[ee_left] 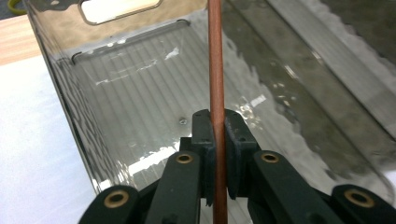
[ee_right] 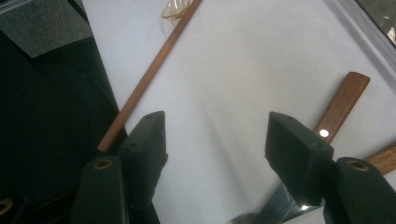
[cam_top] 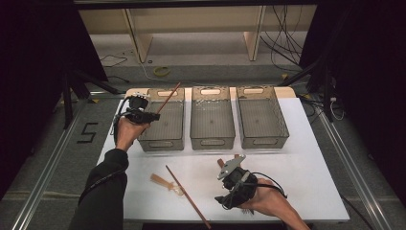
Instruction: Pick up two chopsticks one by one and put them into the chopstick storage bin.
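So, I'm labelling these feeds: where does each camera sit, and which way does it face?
High view: above the table's near edge, facing forward and down on three clear plastic bins; both forearms show.
Left gripper view: rides the left tongs, shut on a thin brown wooden chopstick over a bin.
Right gripper view: rides the open right tongs, facing the white tabletop.
Shared: the high view also shows that held chopstick.

Two empty grey bins, centre [cam_top: 212, 120] & right [cam_top: 261, 117], are set side by side at the table's [cam_top: 316, 158] far edge. A clear plastic spoon [cam_top: 167, 183] is seen on the white top, nr the front.
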A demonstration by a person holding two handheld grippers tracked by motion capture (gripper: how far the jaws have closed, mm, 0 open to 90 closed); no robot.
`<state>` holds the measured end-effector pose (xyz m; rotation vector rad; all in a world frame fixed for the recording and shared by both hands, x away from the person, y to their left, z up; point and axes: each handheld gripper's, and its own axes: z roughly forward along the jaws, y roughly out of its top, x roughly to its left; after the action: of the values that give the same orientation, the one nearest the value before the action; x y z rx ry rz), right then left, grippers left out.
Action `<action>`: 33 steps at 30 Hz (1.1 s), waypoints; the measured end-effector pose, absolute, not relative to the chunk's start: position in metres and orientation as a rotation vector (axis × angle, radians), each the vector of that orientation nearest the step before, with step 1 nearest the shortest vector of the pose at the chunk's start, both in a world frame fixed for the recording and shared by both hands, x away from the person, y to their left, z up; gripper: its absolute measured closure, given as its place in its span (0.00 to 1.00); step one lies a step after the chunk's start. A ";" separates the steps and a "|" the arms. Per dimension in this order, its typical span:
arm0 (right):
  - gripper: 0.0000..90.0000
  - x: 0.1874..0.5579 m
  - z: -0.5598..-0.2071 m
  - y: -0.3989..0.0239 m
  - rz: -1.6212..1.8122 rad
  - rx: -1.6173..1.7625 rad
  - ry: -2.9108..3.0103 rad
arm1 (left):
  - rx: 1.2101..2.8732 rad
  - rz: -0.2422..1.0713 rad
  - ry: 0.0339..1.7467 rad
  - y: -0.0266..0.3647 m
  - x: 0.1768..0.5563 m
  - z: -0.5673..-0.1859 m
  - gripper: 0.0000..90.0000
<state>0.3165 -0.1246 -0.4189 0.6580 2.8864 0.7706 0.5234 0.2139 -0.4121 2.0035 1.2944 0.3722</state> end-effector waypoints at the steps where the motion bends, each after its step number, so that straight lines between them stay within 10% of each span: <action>1: 0.44 0.317 -0.419 -0.124 0.770 0.659 2.887 | 2.005 0.368 1.296 0.214 0.525 -0.414 0.93; 6: 0.44 0.316 -0.419 -0.124 0.766 0.664 2.898 | 1.998 0.366 1.326 0.212 0.531 -0.422 0.92; 18: 0.42 0.318 -0.419 -0.123 0.788 0.712 2.860 | 1.959 0.324 1.254 0.213 0.504 -0.413 0.34; 33: 0.44 0.308 -0.430 -0.091 0.725 0.704 2.866 | 1.876 0.314 1.012 0.209 0.405 -0.405 0.25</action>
<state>0.3080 -0.0908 -0.4298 0.7040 2.8663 0.7246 0.4050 0.2092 -0.4047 1.8763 1.0121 0.3136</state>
